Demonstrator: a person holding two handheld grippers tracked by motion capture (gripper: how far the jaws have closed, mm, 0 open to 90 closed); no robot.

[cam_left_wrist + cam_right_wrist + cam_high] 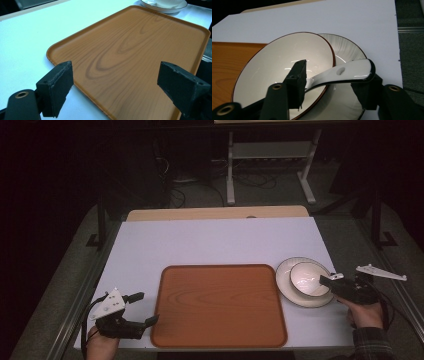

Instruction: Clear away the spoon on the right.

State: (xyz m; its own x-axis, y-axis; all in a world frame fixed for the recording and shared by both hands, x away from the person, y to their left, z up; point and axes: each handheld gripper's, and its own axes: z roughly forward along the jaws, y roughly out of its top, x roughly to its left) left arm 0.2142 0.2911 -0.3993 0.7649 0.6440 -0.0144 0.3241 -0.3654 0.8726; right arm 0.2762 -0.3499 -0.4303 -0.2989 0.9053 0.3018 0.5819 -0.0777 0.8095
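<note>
A glossy white ceramic soup spoon with a small hole through its broad, flat handle lies slantwise between the two black jaws of the right gripper. The handle end rests on the pad of the jaw at the right of the right gripper view, while the narrower part runs down past the other jaw into a bowl. That jaw stands close against the spoon, though whether both pads press on it cannot be told; the jaws are about half closed around it. The spoon's scoop end sits inside a round cream-white ceramic bowl with a thin dark brown rim, whose smooth inside reflects the light and holds nothing but the spoon. The bowl stands tilted, off-centre, on a round white ceramic plate with a dark rim line and faint radial ridges. In the high view the plate, the bowl and the right gripper are at the right side of the white tabletop, just beside the right edge of a rectangular orange-brown wood-grain tray with rounded corners and a raised lip, which carries nothing. The left gripper hovers over the tray's near left corner with its jaws wide apart and nothing between them.
</note>
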